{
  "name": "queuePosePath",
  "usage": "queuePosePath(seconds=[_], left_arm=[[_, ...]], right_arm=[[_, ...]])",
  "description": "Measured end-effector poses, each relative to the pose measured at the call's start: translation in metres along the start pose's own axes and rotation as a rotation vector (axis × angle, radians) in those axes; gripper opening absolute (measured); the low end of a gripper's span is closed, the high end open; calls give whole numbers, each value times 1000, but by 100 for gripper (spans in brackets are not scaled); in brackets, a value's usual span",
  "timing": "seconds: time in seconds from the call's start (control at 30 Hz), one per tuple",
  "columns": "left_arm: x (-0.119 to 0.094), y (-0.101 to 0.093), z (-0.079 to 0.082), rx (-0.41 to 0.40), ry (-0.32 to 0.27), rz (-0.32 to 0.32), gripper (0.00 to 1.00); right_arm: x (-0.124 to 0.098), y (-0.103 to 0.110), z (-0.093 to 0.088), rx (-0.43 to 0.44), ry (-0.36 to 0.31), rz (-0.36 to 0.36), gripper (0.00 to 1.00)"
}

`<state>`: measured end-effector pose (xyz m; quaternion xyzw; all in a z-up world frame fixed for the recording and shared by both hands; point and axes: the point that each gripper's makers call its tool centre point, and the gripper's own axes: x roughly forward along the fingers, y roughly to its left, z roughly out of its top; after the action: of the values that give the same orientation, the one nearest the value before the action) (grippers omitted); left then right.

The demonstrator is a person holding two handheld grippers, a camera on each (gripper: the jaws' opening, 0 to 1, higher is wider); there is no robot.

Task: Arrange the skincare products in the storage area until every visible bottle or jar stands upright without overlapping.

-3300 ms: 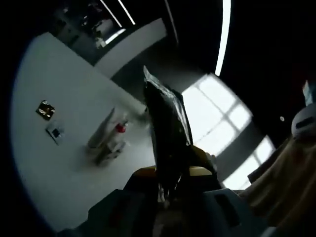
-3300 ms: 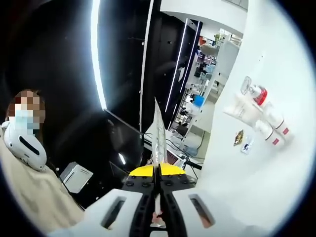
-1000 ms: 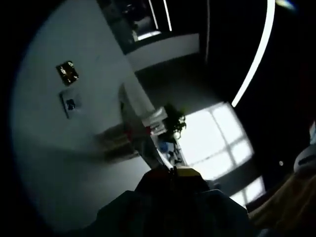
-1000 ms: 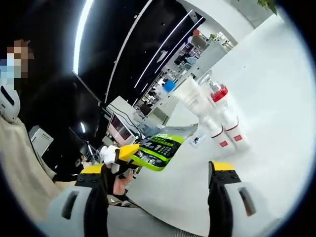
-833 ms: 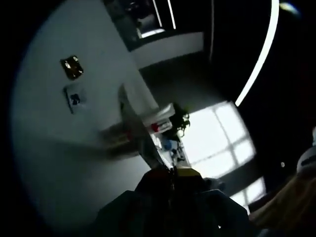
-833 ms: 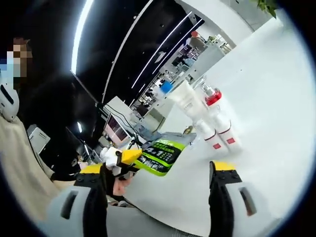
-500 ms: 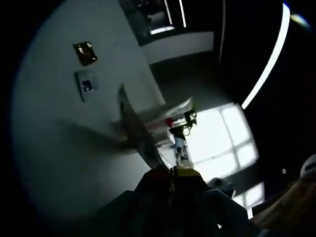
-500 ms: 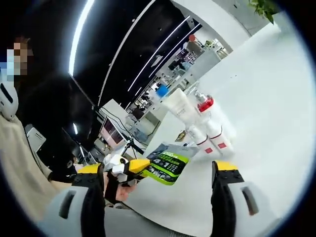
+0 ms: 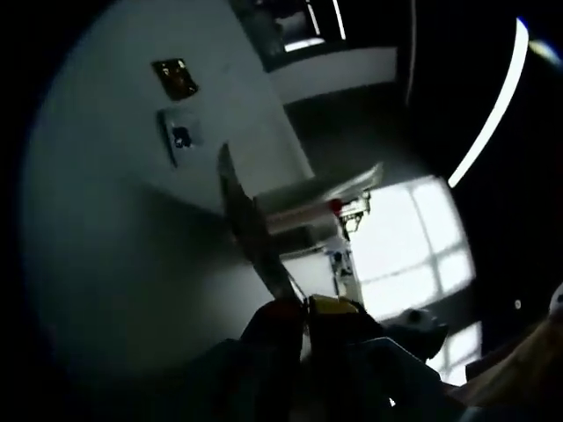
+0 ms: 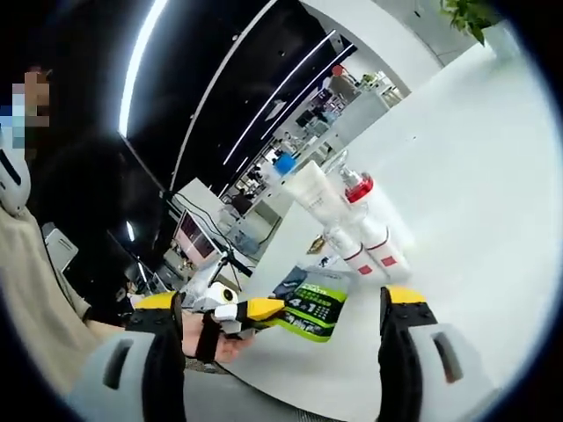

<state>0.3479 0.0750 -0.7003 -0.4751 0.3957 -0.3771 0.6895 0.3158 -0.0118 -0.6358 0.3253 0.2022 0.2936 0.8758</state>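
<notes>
between wide-open right gripper [image 10: 281, 316] and bottles [image 10: 365, 242]: left gripper [image 10: 251, 309] clamping green sachet [image 10: 313, 303].

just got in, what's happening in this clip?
A person is working over a white table with two handheld grippers. The left gripper is shut on a green and black pouch, holding it above the table. The right gripper is open and holds nothing. A cluster of white skincare bottles, one with a red pump, stands upright on the table.
</notes>
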Motion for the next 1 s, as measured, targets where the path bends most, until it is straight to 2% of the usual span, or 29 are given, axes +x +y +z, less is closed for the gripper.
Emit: queuePosePath(seconds=[0.2, 0.33, 0.47, 0.7, 0.93, 1.0], left_arm=[[-1, 12, -6, 14, 27, 49, 0], [-3, 30, -10, 7, 55, 116, 0], [-5, 38, -11, 4, 80, 156, 0], [-5, 44, -5, -5, 74, 198, 0], [-5, 53, -3, 46, 91, 264, 0], [-6, 56, -2, 97, 97, 294, 1]], right_arm=[[0, 0, 0, 2, 2, -1, 93], [0, 0, 0, 1, 2, -1, 93], [0, 1, -1, -2, 5, 1, 93], [0, 0, -1, -5, 7, 1, 93], [0, 0, -1, -7, 7, 0, 93], [0, 0, -2, -6, 8, -1, 93]])
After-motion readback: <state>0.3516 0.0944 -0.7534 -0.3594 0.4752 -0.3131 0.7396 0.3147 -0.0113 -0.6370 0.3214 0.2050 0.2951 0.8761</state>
